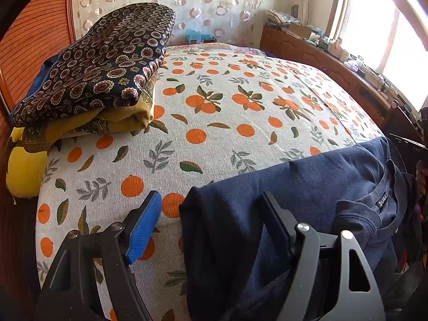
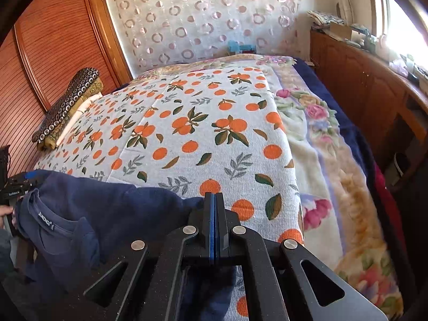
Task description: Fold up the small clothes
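Note:
A navy blue shirt (image 1: 307, 187) lies at the near edge of the bed, its collar and label (image 2: 45, 219) facing up. My left gripper (image 1: 211, 214) is open over the shirt's left side. The cloth's edge lies between its fingers, and the blue pad (image 1: 144, 227) stands clear of it. My right gripper (image 2: 213, 208) is shut, pads pressed together, and the shirt (image 2: 107, 203) tapers into them at its right end. More navy cloth shows beneath that gripper.
An orange-print cover (image 1: 227, 123) spreads over the bed. A folded dark patterned stack (image 1: 107, 61) sits on yellow bedding at far left. A floral blanket (image 2: 321, 160) hangs on the right side. A wooden cabinet (image 2: 374, 93) with clutter runs under the window.

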`<state>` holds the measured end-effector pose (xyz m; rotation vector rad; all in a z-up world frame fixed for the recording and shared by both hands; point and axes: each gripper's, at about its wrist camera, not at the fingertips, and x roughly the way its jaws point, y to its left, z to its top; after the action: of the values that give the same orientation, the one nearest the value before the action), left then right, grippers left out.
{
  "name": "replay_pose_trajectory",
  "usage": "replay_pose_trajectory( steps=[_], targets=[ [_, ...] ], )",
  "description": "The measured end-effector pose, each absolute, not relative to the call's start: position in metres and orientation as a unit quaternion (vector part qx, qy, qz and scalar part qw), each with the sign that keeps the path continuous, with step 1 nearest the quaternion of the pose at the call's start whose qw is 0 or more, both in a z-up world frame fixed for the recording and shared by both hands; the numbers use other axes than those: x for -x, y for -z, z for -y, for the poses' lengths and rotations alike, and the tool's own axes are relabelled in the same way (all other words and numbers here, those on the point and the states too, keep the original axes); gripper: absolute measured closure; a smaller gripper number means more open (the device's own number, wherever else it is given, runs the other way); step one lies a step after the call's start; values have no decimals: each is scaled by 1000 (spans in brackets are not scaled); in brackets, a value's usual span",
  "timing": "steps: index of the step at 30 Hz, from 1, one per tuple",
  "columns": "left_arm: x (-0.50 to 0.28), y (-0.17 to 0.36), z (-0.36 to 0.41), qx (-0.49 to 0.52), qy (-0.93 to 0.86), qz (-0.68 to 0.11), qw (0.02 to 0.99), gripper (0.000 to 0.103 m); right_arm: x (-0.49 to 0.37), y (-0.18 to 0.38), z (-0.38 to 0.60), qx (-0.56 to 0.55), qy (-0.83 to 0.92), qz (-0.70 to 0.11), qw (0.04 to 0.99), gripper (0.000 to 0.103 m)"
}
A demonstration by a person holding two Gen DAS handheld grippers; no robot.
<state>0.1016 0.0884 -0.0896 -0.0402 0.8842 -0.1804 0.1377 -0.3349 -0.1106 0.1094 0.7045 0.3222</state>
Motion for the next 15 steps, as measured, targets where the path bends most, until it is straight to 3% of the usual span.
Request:
replay_pose_trajectory(
  steps=[4, 5, 7, 9, 10, 15],
  targets=[
    [-101, 90, -89, 18, 87, -425, 901, 27, -132, 104, 330, -62, -173, -330, 926, 101],
    [-101, 90, -89, 17, 87, -425, 901, 27, -130, 102, 329, -60, -172, -326, 928, 96],
    [-101, 90, -89, 16, 86, -425, 901, 27, -129, 101, 328, -54, -171, -320, 930, 82],
    [-101, 90, -89, 16, 86, -425, 901, 27, -130, 103, 325, -48, -171, -323, 930, 50],
    [-102, 90, -88, 17, 87, -425, 901, 27, -132, 105, 323, -46, -174, -329, 927, 45],
    [-101, 89, -91, 28, 94, -423, 901, 32, -143, 118, 318, -27, -169, -359, 917, 44]
  ],
)
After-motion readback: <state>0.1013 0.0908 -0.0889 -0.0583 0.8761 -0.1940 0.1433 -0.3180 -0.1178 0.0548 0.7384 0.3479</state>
